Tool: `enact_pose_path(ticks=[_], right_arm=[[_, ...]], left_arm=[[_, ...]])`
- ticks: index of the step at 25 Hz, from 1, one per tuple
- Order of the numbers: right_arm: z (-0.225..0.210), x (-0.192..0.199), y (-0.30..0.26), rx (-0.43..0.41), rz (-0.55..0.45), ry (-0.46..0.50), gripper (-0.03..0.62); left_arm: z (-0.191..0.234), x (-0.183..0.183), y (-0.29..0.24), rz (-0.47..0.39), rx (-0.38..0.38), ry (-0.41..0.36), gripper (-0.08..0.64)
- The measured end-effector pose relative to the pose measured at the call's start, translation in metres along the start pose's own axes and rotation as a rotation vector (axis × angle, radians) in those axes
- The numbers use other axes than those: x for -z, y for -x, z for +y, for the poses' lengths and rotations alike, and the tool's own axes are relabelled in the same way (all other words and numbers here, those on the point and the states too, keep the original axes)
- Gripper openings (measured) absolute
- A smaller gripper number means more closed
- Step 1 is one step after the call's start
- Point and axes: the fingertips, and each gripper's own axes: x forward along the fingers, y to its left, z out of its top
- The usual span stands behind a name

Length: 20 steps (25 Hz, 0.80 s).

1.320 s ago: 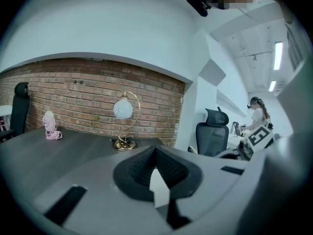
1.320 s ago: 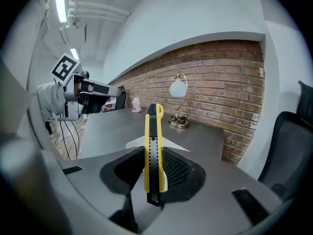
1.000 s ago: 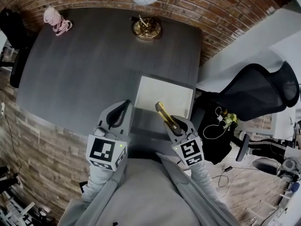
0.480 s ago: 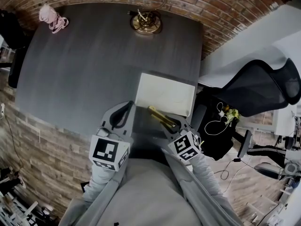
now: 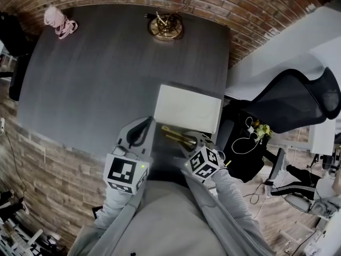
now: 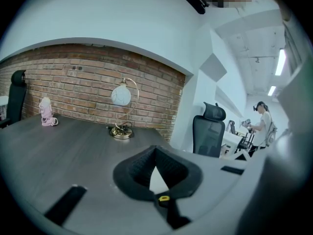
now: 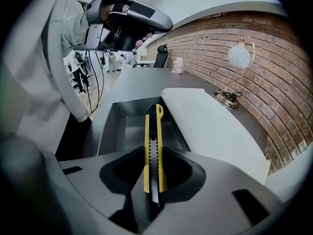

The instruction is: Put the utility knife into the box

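**Right tool** (image 7: pixel 152 169): closed on the utility knife (image 7: pixel 152 148). The jaws clamp the rear part of its yellow body, 1 pad on each flat side. The rest of the knife projects straight ahead of the tool, with its black notched slider track facing the camera.

**Knife position:** held in the air and not yet released. Its forward end reaches over the open grey box (image 7: pixel 128 127), which sits directly ahead of and below the tool's tips. The box's white lid (image 7: pixel 210 126) lies just right of the tool's line, beside the box opening.

**Left tool** (image 6: pixel 155 173): jaws drawn together with nothing between them (only a narrow wedge of light shows between the pads). In the head view it sits close to the left of the right tool, at the near edge of the desk (image 5: pixel 106 73). It has no part in the carry.

**Handling judgement:** the knife looks light, stiff and slender, with a smooth plastic shell. Held by 1 end, it could pivot or slip if the grip relaxes early. The flat sides of the body are the sound place to hold it, well back from the blade end. I cannot tell whether the blade is extended.

**Stage:** the knife is over the box but not in it. The next move calls for lowering it, then easing the jaws apart.

**Other items:** a globe lamp (image 5: pixel 165 23) and a pink object (image 5: pixel 57 20) stand far ahead of both tools, well clear of the work.
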Motion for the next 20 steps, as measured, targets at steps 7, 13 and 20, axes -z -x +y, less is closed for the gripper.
enact_pose_path(ticks=[7, 13, 20], right_arm=[[0.004, 0.005, -0.012, -0.036, 0.055, 0.043, 0.126], [0.004, 0.009, -0.021, -0.046, 0.112, 0.063, 0.127], [0.005, 0.014, -0.025, -0.054, 0.137, 0.067, 0.127]], left_arm=[[-0.003, 0.001, 0.001, -0.005, 0.000, 0.001, 0.020], [-0.001, 0.001, 0.003, -0.007, -0.003, 0.004, 0.019], [0.002, 0.000, 0.007, -0.019, -0.013, 0.002, 0.019]])
